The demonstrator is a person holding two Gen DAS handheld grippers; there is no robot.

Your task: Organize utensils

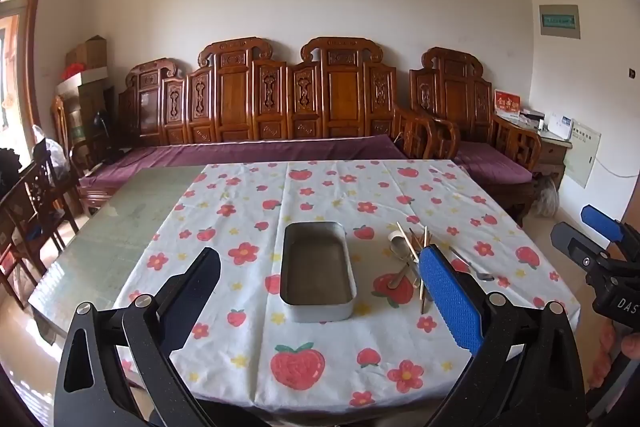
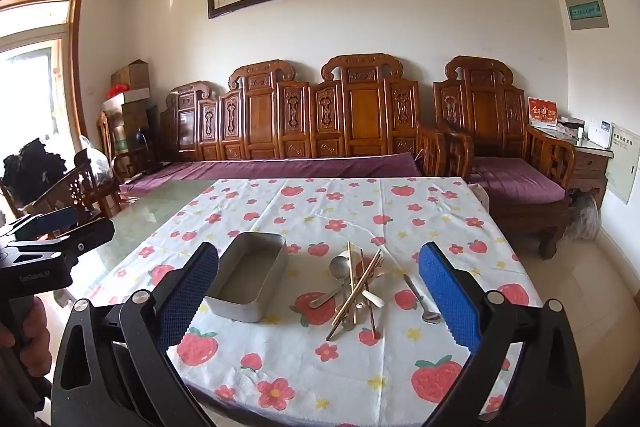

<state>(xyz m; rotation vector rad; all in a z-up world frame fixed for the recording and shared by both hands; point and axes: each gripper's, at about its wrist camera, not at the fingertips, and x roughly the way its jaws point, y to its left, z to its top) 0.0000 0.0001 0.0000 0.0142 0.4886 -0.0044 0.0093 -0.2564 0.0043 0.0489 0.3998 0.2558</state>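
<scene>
- "DAS", white letters cut off by the frame edge, on the black body of the right gripper (image 1: 616, 301).
- Perhaps "GenRobot.AI", faint, on the black left gripper (image 2: 38, 277).

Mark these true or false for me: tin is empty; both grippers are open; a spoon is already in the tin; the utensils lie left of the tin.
1. The tin is empty. True.
2. Left gripper and right gripper are open. True.
3. A spoon is in the tin. False: the lone spoon lies on the cloth.
4. The utensils lie left of the tin. False: the pile is on its right.
</scene>
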